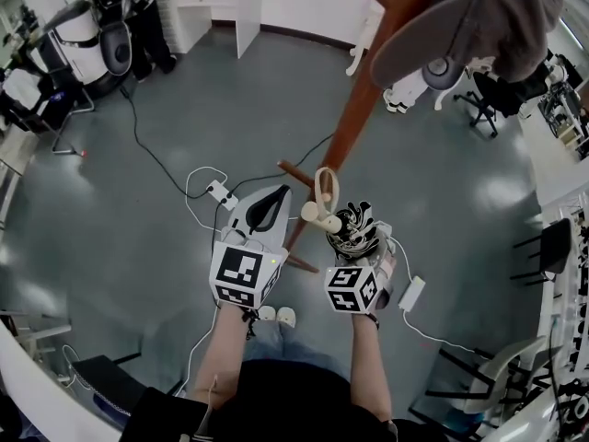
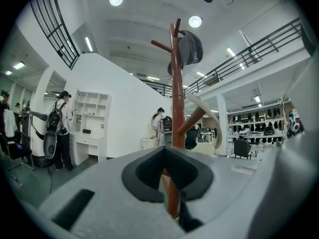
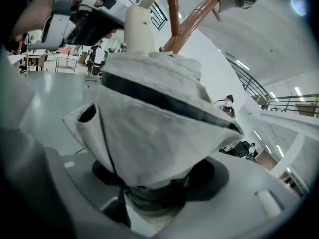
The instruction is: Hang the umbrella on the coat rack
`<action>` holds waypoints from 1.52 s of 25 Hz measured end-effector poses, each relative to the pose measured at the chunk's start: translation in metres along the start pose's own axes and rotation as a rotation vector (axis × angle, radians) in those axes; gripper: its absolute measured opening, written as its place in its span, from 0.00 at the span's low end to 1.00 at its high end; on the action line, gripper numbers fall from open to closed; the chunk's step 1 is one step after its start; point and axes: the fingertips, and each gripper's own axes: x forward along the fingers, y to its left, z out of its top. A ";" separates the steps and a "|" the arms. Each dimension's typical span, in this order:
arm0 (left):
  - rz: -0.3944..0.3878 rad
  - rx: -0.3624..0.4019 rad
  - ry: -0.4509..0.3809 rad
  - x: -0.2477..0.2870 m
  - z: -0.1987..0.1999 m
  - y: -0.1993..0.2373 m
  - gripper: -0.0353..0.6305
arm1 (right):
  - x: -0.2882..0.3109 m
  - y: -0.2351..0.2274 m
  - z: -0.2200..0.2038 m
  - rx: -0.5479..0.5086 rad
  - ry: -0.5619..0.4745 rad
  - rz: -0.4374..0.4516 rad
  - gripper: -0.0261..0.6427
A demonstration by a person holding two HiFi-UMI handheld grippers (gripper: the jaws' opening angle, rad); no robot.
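Observation:
The brown wooden coat rack [image 1: 354, 109] rises through the middle of the head view, with a short lower peg [image 1: 296, 172]. My right gripper [image 1: 361, 239] is shut on the folded black-and-white umbrella [image 1: 354, 228], which fills the right gripper view [image 3: 154, 118]. Its cream handle [image 1: 317, 214] and loop strap [image 1: 326, 188] point at the pole. The strap [image 2: 212, 113] curves beside a peg [image 2: 195, 119]; I cannot tell if it is hooked over it. My left gripper [image 1: 276, 197] is shut and holds nothing, level, facing the pole [image 2: 177, 98].
A grey cap [image 1: 433, 40] hangs high on the rack [image 2: 190, 48]. A power strip [image 1: 221, 191] with cables and a white adapter [image 1: 411, 293] lie on the grey floor. Office chairs [image 1: 488, 99] stand at right, and people stand by white shelves [image 2: 92, 118].

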 end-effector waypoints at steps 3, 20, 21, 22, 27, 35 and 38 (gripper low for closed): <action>0.006 -0.002 -0.002 -0.001 0.001 0.003 0.06 | 0.000 -0.016 0.004 -0.003 0.009 -0.035 0.53; -0.019 -0.007 0.006 0.005 -0.003 0.007 0.06 | 0.010 -0.035 -0.036 -0.098 0.161 -0.129 0.52; -0.020 -0.008 0.006 0.005 -0.003 0.008 0.06 | 0.011 -0.034 -0.039 -0.095 0.172 -0.129 0.52; -0.021 -0.009 0.006 0.005 -0.003 0.008 0.06 | 0.013 -0.034 -0.043 -0.085 0.179 -0.124 0.52; -0.017 -0.011 0.006 0.004 -0.003 0.011 0.06 | 0.016 -0.019 -0.041 -0.069 0.171 -0.089 0.52; -0.005 -0.016 0.003 -0.003 -0.007 0.016 0.06 | 0.026 0.033 -0.033 -0.041 0.156 0.038 0.53; -0.009 -0.013 0.005 -0.005 -0.012 0.016 0.06 | 0.033 0.056 -0.036 0.073 0.140 0.123 0.53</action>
